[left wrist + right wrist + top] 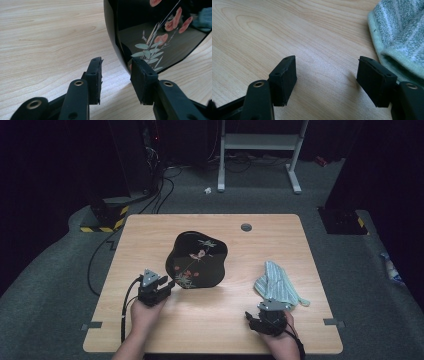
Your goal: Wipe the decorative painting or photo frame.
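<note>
Our left gripper (116, 75) at the black tray (160, 32)

We see its jaws parted, empty, just short of the rim at lower centre.

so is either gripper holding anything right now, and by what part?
Nothing is held. The left gripper stands open at the near rim of the black tray, no pad pressing on it. The right gripper is open beside the towel.
</note>
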